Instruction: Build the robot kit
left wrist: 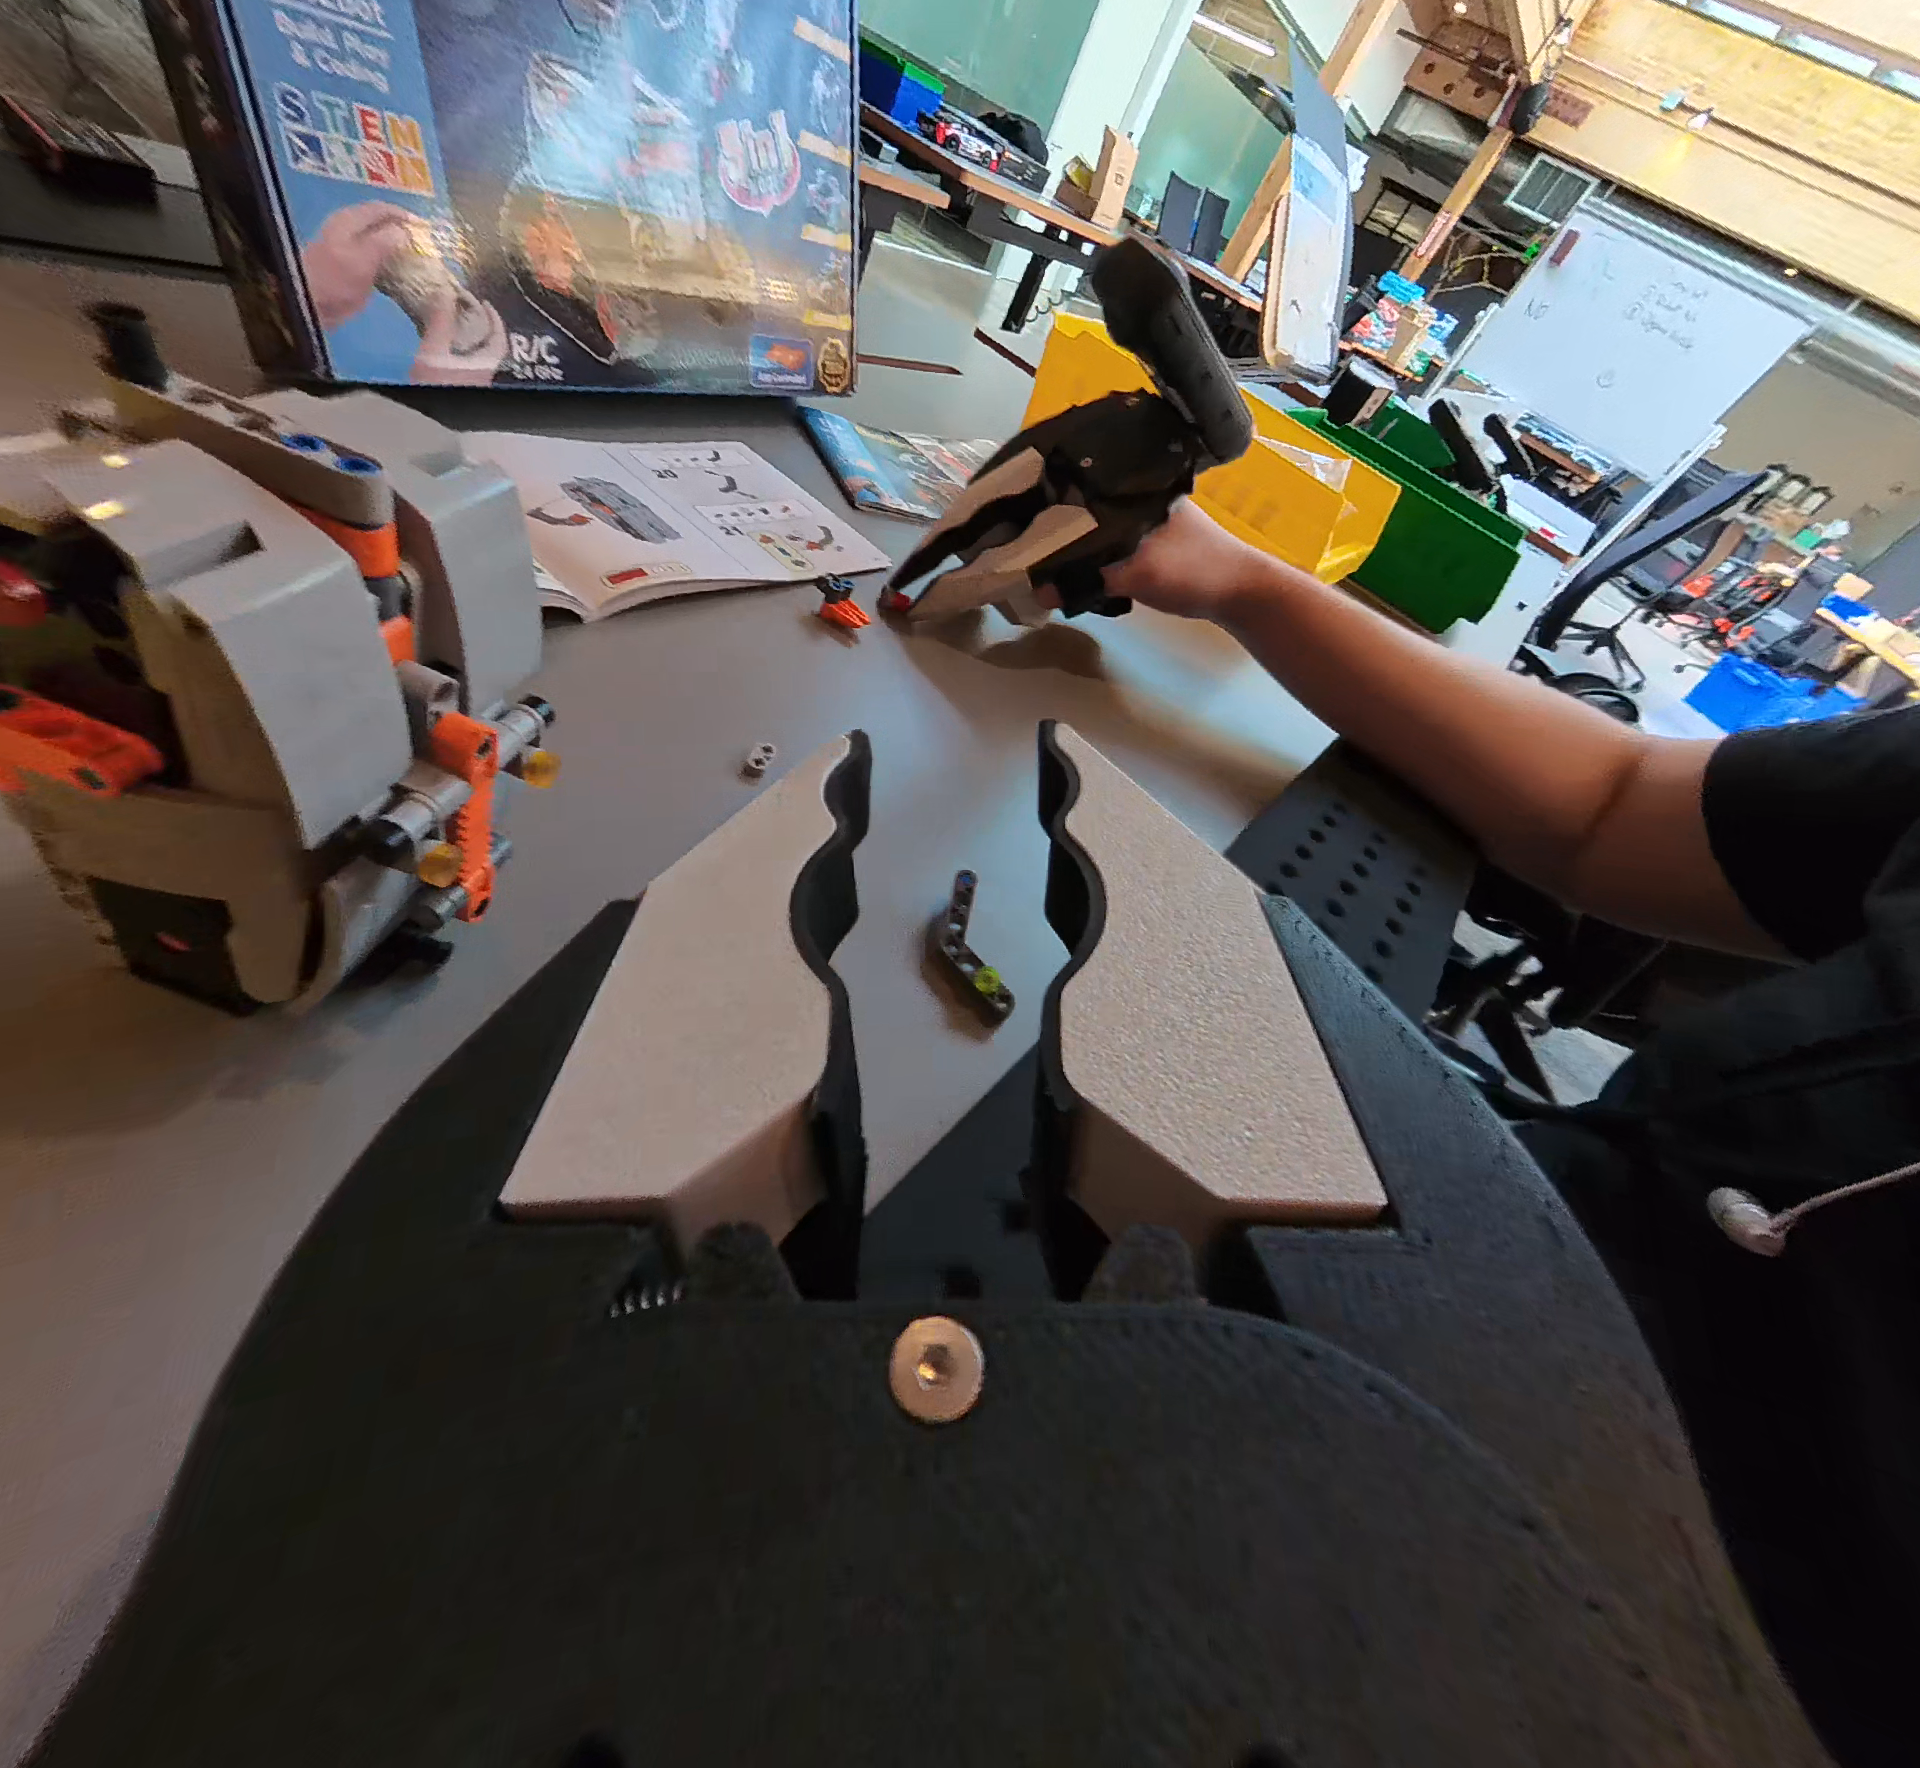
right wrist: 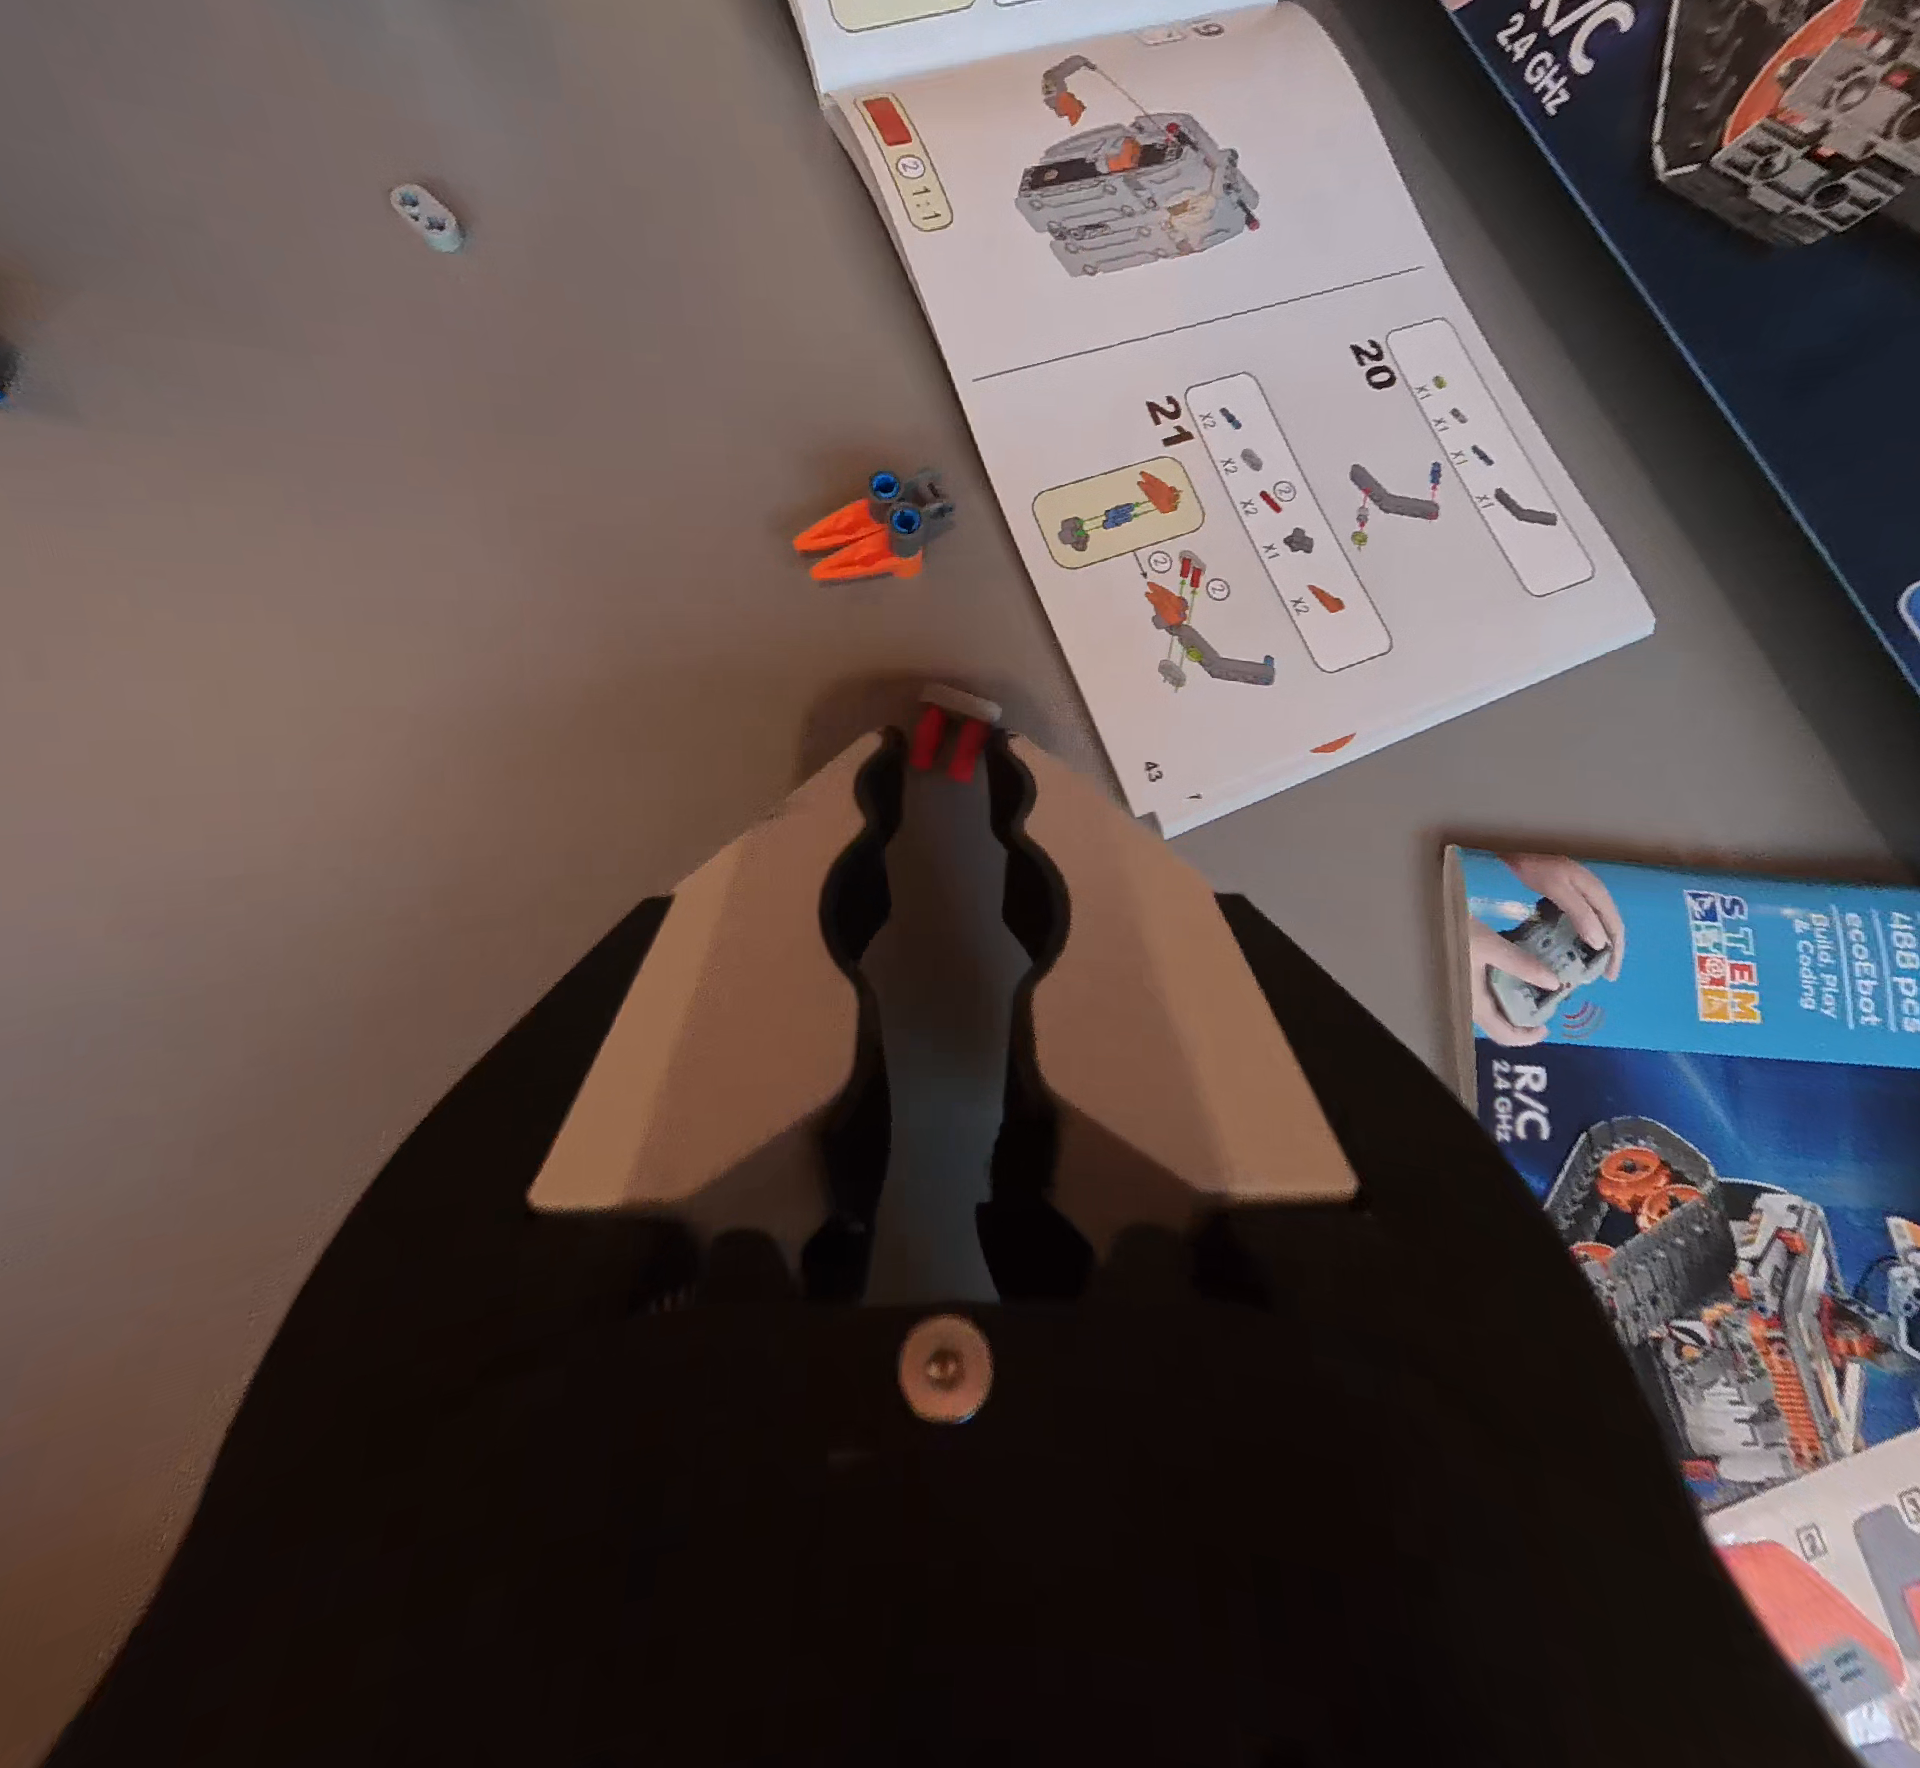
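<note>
The grey table (left wrist: 644, 1043) is bearing a tall blue kit box (left wrist: 540, 118) at the far left, with a grey-and-orange brick model (left wrist: 239, 700) sitting near left. An open instruction booklet (right wrist: 1226, 347) is lying beside the box. The right gripper (right wrist: 940, 747), held low with the forearm outstretched, is pinching two red pins (right wrist: 948, 742) against the tabletop. The left gripper (left wrist: 951, 762) is hovering with jaws apart over a dark angled beam (left wrist: 971, 949). An orange claw piece (right wrist: 868, 534) is lying just beyond the pins.

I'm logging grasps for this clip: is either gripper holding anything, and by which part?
The left gripper is open and empty. The right gripper has two small red pins between its fingertips on the table; whether it grips them cannot be told.
</note>
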A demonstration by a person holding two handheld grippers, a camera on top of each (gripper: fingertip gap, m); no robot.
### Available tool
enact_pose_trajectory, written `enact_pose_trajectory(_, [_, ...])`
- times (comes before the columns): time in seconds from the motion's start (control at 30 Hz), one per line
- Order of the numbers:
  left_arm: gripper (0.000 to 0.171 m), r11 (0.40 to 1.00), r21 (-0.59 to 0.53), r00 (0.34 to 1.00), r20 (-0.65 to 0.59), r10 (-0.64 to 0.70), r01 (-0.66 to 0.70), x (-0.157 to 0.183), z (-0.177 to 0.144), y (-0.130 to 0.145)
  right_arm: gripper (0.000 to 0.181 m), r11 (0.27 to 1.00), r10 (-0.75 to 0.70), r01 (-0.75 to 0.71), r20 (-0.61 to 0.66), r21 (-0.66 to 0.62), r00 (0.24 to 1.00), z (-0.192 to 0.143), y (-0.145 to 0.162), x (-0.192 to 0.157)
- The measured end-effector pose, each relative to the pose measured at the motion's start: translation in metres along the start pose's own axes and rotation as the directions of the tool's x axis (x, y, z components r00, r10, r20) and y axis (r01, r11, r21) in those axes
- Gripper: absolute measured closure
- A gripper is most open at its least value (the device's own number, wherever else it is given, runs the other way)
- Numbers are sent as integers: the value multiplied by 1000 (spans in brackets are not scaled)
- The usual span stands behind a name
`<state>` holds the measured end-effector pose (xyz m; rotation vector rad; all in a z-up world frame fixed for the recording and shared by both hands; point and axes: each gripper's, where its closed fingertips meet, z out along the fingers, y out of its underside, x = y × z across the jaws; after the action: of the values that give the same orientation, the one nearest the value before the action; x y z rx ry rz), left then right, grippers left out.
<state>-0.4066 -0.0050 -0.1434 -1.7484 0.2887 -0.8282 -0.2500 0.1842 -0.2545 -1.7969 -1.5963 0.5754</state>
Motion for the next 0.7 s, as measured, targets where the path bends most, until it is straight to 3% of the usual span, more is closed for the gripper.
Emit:
enact_pose_trajectory(0.1, [141, 992, 42, 992, 46, 117, -119, -6, -5, -11, 167, 1000, -18, 18, -15, 11, 1000, -1, 1, -1])
enact_pose_trajectory(0.23, [134, 936, 138, 946, 53, 319, -323, 4, -9, -26, 168, 999, -42, 42, -35, 0, 998, -5, 3, -3])
enact_pose_trajectory(0.3, [129, 925, 131, 934, 75, 349, -356, 4, -7, -25, 168, 997, -80, 81, -46, 7, 996, -8, 2, -10])
enact_pose_trajectory(0.43, [120, 967, 74, 970, 13, 242, -242, 5, 3, -14, 168, 980, -150, 155, -48, 128, 987, -15, -28, -37])
enact_pose_trajectory(0.57, [144, 996, 60, 992, -102, 78, -72, 17, 11, -14, 169, 917, -259, 266, -64, 297, 964, -16, -76, -80])
enact_pose_trajectory(0.7, [144, 999, 26, 999, -46, 22, -21, 12, 22, -9, 168, 846, -350, 353, -81, 400, 933, -13, -109, -124])
